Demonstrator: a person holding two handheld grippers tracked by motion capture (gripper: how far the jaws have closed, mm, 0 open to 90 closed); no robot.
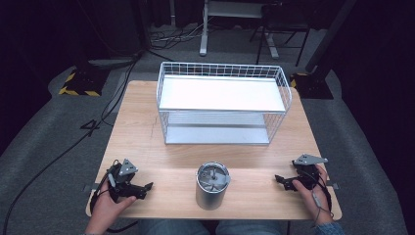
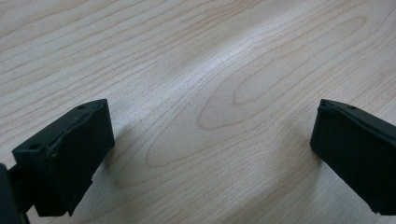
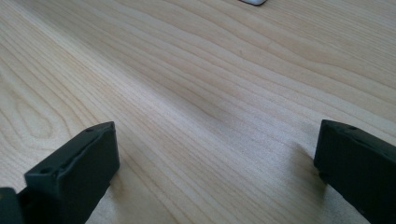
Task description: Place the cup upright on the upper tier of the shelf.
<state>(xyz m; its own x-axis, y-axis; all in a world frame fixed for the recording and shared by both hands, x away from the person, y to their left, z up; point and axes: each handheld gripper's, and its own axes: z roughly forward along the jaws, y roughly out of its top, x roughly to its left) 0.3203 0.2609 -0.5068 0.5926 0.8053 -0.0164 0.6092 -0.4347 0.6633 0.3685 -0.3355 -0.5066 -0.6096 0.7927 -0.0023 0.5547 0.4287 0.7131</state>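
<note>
Both hands rest low at the near edge of the table (image 1: 147, 122), one per front corner, forearms coming in from the bottom of the high view.

Left hand (image 1: 108, 205): wrapped round the back of the left gripper (image 1: 147, 187), which lies close to the tabletop w/ its jaws pointing right, toward the middle of the table. Grey plate on top tilts up and back. In the left gripper view the two black jaws stand wide apart w/ bare wood grain between them, so the tool is released, holding nothing.

Right hand (image 1: 313, 193): mirrors it at the near right corner, wrist angled inward, cable running back along the forearm. Right gripper (image 1: 280, 180) points left, toward the middle, also low over the wood. Right gripper view: jaws spread wide, nothing between them but tabletop, so released too.

Metal cup (image 1: 212, 186): stands upright at the near centre of the table, between the two grippers and apart from both. Open top faces up; some fitting shows inside, too small to tell what.

White wire rack (image 1: 222, 103): two-tier, sits at the far half of the table, behind the cup, well apart from both hands.
</note>
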